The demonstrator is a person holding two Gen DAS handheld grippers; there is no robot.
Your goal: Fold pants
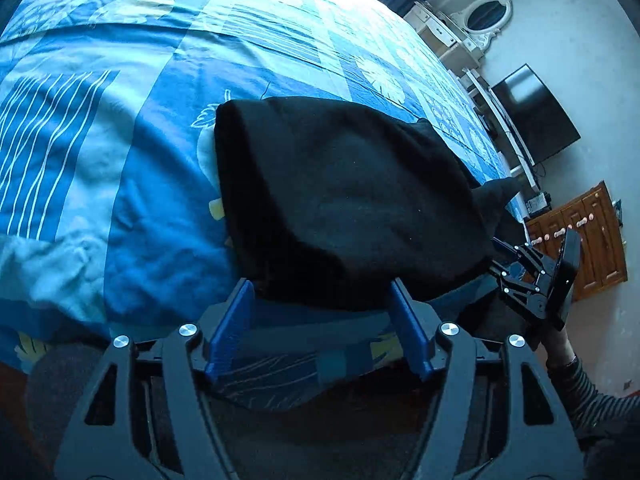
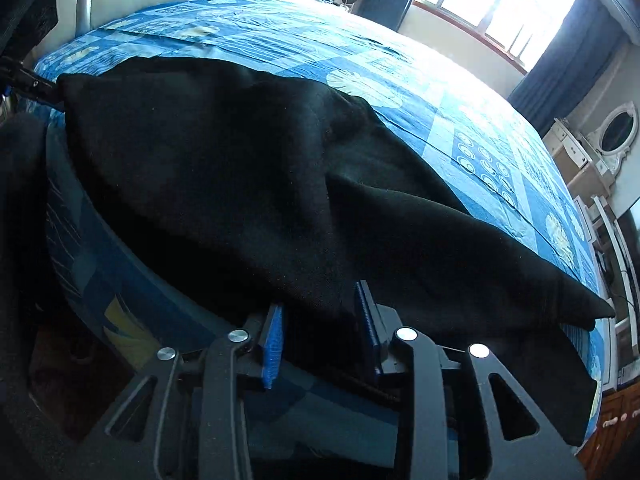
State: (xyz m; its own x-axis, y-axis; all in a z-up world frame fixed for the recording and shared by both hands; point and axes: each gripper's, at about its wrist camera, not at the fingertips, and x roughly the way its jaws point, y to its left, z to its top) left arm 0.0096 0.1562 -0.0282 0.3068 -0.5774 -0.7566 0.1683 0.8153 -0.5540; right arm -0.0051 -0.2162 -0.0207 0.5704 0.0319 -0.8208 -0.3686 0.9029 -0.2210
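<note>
Two grippers sit at the near edge of a bed (image 1: 120, 128) covered in a blue patterned sheet, with black pants (image 1: 340, 200) lying folded on it. In the left wrist view the left gripper (image 1: 320, 320) stands at 6 o'clock, its blue pads (image 1: 230, 328) spread wide; the near hem of the pants lies just between the tips, and the pads do not press on it. From there the pants run up toward 12 o'clock, a rounded fold at 10 o'clock and two pointed corners toward 3 o'clock. The right gripper (image 1: 532, 268) shows at 4 o'clock at the cloth's right end, held by a hand (image 1: 558, 344) in a striped sleeve (image 1: 592, 392).

In the right wrist view the right gripper (image 2: 320, 336) is partly open at 6 o'clock. The pants (image 2: 240, 184) hang over the bed's edge between its pads (image 2: 274, 344); whether the pads touch the cloth I cannot tell. The cloth stretches from 9 o'clock, where the tip of the other gripper meets it, to a point at 4 o'clock. A window (image 2: 500, 4) with dark curtains is at 1 o'clock, a white dresser (image 2: 580, 152) with an oval mirror at 3 o'clock.
</note>
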